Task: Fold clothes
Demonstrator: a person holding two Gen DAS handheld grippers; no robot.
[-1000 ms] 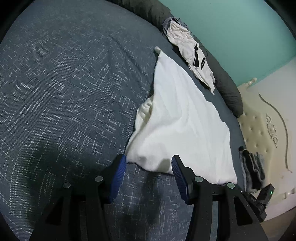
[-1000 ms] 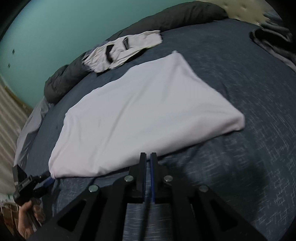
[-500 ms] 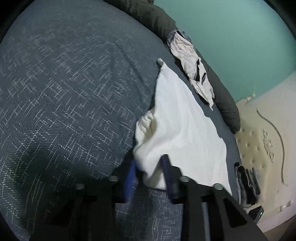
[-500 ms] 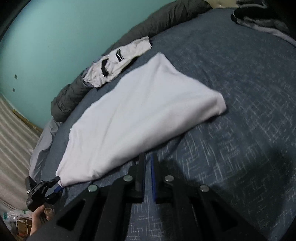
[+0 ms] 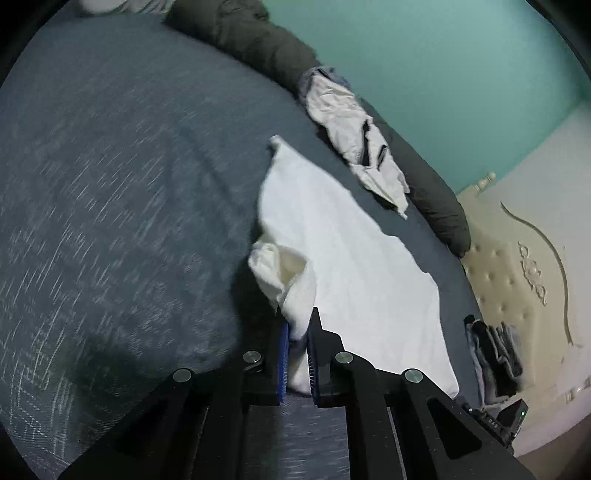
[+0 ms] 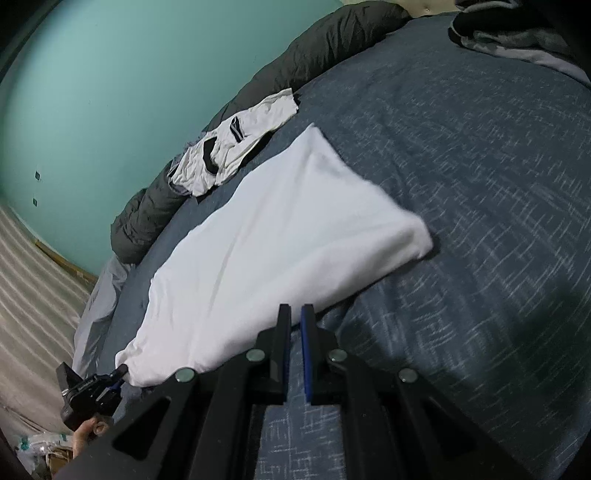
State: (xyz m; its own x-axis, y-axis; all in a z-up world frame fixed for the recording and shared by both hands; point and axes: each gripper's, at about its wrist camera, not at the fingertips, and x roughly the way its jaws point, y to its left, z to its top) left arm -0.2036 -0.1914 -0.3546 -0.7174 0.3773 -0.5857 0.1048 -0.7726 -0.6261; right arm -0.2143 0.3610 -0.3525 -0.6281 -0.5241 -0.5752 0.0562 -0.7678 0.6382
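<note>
Cloth (image 5: 354, 266) corner sits pinched in closing left claw (image 5: 297, 332); right claw (image 6: 295, 325) shut, holding nothing

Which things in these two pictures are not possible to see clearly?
- Left wrist view: the white cloth corner lies between the closing jaws of the left tool; how much is caught is hidden.
- Right wrist view: the right tool covers the cloth's near edge; contact unclear.
- Right wrist view: the dark clothes are cut by the top edge.
</note>
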